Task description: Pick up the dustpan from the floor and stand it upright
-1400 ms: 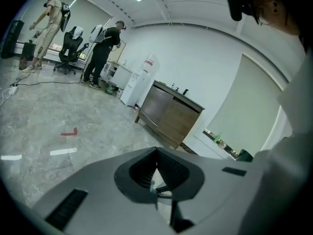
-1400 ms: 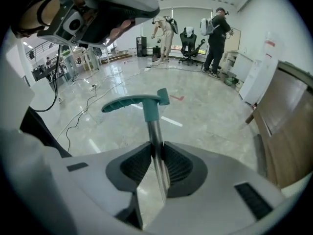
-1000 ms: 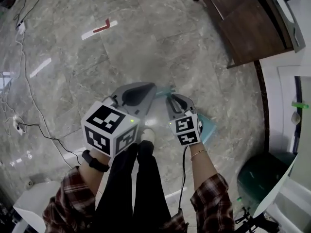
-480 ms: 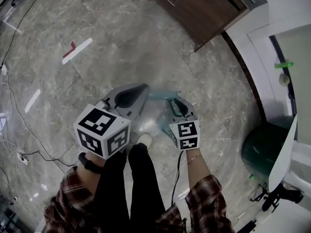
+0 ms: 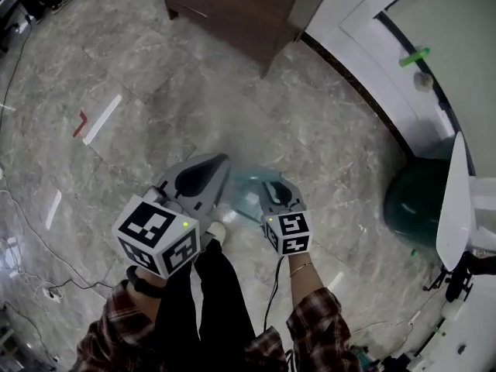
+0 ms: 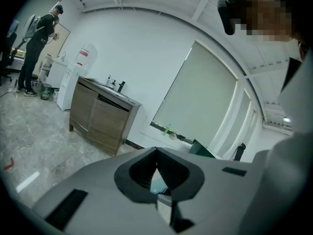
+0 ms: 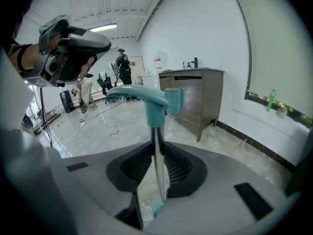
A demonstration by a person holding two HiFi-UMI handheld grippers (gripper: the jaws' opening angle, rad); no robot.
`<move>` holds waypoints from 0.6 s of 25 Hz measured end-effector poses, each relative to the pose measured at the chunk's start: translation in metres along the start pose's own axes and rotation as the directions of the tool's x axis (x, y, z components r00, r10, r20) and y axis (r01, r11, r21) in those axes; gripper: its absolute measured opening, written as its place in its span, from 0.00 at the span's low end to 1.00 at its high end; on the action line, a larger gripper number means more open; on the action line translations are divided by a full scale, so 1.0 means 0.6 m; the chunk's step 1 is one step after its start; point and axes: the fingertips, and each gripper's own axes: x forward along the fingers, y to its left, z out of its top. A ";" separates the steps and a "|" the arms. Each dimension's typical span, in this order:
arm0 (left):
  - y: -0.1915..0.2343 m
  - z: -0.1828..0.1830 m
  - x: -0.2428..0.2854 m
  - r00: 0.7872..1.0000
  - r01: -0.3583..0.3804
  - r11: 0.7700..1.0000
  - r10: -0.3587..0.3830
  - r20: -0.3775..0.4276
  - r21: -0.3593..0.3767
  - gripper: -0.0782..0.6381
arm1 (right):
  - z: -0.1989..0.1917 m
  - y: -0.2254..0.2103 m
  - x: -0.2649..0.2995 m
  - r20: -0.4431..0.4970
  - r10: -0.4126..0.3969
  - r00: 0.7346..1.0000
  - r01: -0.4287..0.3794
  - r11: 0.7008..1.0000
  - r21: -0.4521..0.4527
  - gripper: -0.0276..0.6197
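Observation:
My right gripper (image 7: 157, 148) is shut on the thin metal shaft (image 7: 157, 131) of the teal dustpan. Its teal hand grip (image 7: 146, 98) sticks out past the jaws. In the head view the dustpan (image 5: 242, 186) is a blurred teal shape off the floor, between the two grippers, and the right gripper (image 5: 271, 188) is over it. My left gripper (image 5: 219, 163) is just left of the dustpan. In the left gripper view the left gripper (image 6: 156, 153) has its tips together, with nothing held; a bit of teal shows through the gap behind them.
A brown wooden cabinet (image 5: 232, 6) stands against the white wall ahead. A dark green bin (image 5: 418, 200) is at the right by the wall. Cables (image 5: 23, 231) and tape marks (image 5: 101, 118) lie on the marble floor at left. My shoe (image 5: 215, 231) is below the grippers.
Both grippers have risen and swung toward the wall and cabinet. The dustpan has come up off the floor with the right gripper. The view has turned, and the bin is now at the right.

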 end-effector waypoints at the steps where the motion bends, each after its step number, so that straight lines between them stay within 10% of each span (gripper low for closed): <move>1: -0.012 -0.005 0.008 1.000 0.013 1.000 -0.013 -0.007 0.007 0.12 | -0.005 -0.008 -0.008 0.009 -0.008 1.000 0.008 1.000 0.019 0.17; 15: -0.075 -0.033 0.061 0.990 0.122 0.992 -0.118 -0.076 0.041 0.12 | -0.023 -0.022 -0.029 0.059 -0.071 0.996 0.058 0.977 0.207 0.18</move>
